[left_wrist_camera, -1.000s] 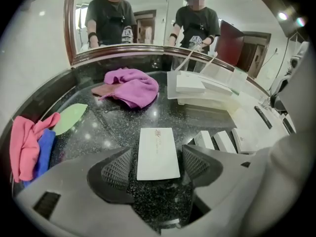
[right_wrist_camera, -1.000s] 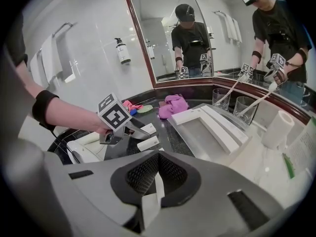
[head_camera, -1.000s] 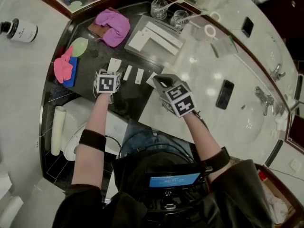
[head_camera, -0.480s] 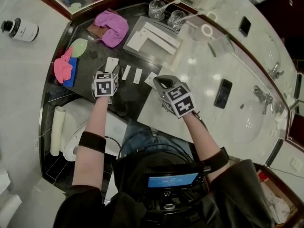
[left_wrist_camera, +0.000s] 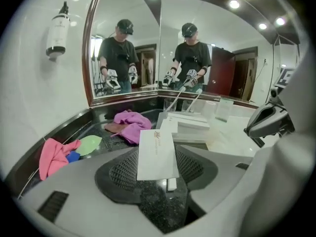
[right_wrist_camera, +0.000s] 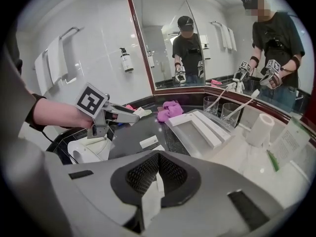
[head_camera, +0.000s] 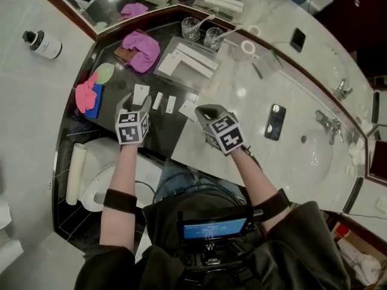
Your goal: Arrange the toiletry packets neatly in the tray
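My left hand-held gripper (head_camera: 136, 101) points toward twelve o'clock, tilted down; its jaws have just been closing and now grip a white packet (left_wrist_camera: 157, 154). My right hand-held gripper (head_camera: 204, 110) aims at eleven o'clock, clamped on a second packet (right_wrist_camera: 150, 201).

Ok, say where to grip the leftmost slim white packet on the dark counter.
Pinch the slim packet across its short width, mid-length, coming from above: it lies flat on the dark counter, and both long edges are clear of the next packet.
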A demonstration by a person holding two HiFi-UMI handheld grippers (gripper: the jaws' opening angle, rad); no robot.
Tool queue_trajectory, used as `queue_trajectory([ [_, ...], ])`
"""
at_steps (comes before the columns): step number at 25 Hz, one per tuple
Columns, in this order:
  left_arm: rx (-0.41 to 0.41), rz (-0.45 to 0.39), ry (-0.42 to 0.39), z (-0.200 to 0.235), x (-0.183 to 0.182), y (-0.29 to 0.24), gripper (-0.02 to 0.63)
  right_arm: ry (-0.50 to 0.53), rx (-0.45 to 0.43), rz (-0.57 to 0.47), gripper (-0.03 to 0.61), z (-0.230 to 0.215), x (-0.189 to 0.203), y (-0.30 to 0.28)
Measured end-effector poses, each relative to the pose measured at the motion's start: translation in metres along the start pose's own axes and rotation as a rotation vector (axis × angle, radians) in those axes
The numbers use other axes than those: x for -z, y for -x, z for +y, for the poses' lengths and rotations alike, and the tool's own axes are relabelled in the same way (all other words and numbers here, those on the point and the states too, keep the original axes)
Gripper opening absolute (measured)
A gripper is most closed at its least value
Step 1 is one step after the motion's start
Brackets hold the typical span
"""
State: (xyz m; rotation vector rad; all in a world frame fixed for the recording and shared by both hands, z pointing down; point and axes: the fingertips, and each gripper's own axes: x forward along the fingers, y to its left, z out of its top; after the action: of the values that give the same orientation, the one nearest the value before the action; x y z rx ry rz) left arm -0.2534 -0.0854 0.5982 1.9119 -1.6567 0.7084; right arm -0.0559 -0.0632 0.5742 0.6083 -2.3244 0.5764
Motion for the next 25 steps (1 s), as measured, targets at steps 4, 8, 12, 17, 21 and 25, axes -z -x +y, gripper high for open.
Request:
queue_trajectory([
  [4, 0.011, -0.044, -0.011, -0.028, -0.007, 0.034, 0.238, 0.005, 0.007, -0.036, 0.006, 0.004, -0.003, 0.022],
  [8, 0.041, -0.067, -0.022, -0.066, -0.005, 0.059, 0.238, -0.005, 0.023, -0.065, 0.006, 0.006, 0.004, 0.048],
  [12, 0.07, -0.078, -0.032, -0.098, -0.001, 0.075, 0.238, -0.003, 0.029, -0.09, 0.006, 0.013, 0.009, 0.067],
  [17, 0.113, -0.079, -0.049, -0.132, 0.0, 0.083, 0.238, 0.007, 0.035, -0.107, 0.006, 0.021, 0.017, 0.089],
  [21, 0.151, -0.069, -0.068, -0.153, -0.002, 0.076, 0.238, 0.004, 0.04, -0.116, 0.006, 0.023, 0.023, 0.103],
  [25, 0.193, -0.035, -0.104, -0.17, -0.008, 0.058, 0.239, -0.02, 0.052, -0.121, 0.006, 0.018, 0.03, 0.11],
])
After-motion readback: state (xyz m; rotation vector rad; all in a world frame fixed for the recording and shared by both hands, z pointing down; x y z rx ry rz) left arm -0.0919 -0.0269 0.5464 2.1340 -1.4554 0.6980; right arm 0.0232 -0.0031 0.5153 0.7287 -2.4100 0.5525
